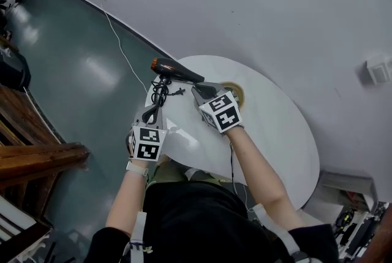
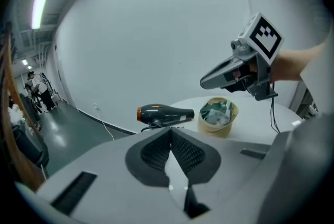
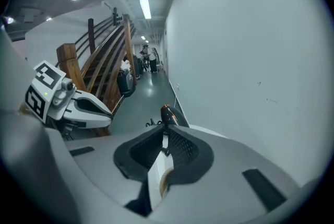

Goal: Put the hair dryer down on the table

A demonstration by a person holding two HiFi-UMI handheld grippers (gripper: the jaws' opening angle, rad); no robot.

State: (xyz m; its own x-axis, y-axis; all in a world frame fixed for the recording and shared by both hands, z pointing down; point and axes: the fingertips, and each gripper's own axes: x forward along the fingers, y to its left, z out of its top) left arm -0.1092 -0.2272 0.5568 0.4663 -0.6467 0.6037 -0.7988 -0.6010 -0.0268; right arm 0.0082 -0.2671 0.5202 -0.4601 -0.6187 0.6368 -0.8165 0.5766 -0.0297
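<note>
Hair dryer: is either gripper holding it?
No, the hair dryer lies on the table, apart from the left gripper and right gripper, both with jaws shut on nothing.

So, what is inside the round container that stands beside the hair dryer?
The tan round container holds crumpled green and white pieces, up to about its rim. What they are is too small to tell. They cover anything below them and the bottom.

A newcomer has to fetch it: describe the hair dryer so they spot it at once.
Find the round white table by the pale wall. At its edge nearest the green floor sits the hair dryer, beside a tan tub. It alone is dark and long, with an orange end and a black cord bundled beside it.
</note>
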